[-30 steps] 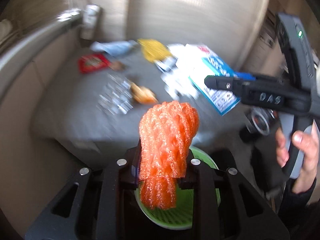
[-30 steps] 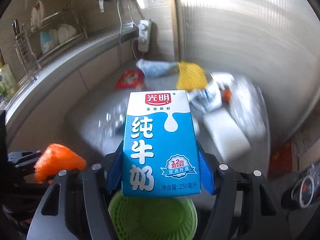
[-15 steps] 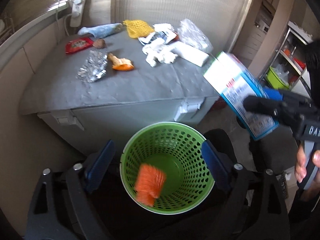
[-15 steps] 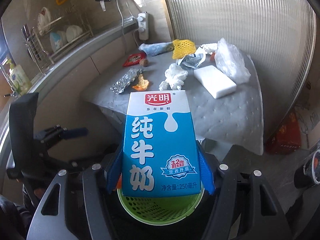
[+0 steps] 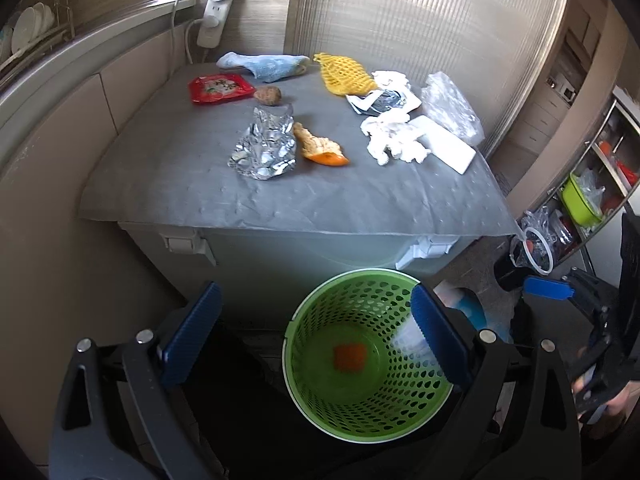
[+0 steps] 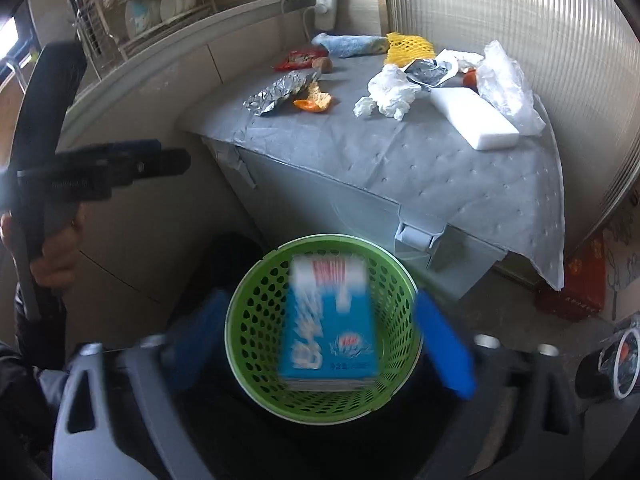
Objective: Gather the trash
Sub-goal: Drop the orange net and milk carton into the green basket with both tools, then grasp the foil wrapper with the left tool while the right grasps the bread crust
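Observation:
A green perforated basket (image 5: 384,284) stands on the floor in front of the table; it also shows in the right wrist view (image 6: 256,304). An orange net piece (image 5: 350,357) lies at its bottom. My left gripper (image 5: 314,334) is open and empty above the basket. My right gripper (image 6: 320,338) is open; a blue and white milk carton (image 6: 330,322), blurred, is falling between its fingers into the basket. On the grey table (image 5: 200,184) lie crumpled foil (image 5: 264,146), orange peel (image 5: 320,148), white tissue (image 5: 394,138) and a yellow net (image 5: 346,74).
Also on the table are a red wrapper (image 5: 220,88), a blue cloth (image 5: 264,66), a white foam block (image 5: 444,144) and a clear plastic bag (image 5: 450,106). A power strip (image 5: 214,14) hangs on the wall. A shelf (image 5: 592,192) stands at the right.
My right gripper has opened and let go of the milk carton, which drops into the basket. The orange net now lies at the basket's bottom. My left gripper stays open.

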Tool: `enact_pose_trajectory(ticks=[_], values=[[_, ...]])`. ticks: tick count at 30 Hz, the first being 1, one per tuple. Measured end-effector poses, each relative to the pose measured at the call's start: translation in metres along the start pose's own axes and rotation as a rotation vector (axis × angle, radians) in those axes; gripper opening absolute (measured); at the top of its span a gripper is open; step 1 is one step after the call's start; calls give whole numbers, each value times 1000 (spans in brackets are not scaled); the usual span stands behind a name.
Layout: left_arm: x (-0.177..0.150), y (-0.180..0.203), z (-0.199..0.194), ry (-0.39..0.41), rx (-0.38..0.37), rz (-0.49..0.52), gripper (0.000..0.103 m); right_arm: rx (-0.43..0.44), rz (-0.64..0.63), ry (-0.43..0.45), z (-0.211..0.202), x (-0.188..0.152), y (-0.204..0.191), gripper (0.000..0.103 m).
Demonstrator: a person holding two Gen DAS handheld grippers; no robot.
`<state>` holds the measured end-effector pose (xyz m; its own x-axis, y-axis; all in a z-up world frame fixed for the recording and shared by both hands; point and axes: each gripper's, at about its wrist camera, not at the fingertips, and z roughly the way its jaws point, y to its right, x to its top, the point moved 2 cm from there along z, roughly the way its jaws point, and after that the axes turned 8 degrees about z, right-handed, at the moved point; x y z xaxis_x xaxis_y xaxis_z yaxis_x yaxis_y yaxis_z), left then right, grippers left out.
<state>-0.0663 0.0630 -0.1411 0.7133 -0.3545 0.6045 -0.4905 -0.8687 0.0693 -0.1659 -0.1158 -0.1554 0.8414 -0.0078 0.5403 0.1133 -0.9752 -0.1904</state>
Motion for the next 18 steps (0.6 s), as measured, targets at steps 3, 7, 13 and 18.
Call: enact_pose_trajectory(ticks=[3,7,13,18], values=[[5,-3,4,1,7,-1,92,3,11,10,3,5,1,101],[20,-8,14,8,23,6,92,9,59,42,7,23,12,101],[48,-21,36,28,26,6,92,-27,97,90,13,59,22,101],[70,-34,63,11,59,-4,92,-58,93,105,23,84,23,101]])
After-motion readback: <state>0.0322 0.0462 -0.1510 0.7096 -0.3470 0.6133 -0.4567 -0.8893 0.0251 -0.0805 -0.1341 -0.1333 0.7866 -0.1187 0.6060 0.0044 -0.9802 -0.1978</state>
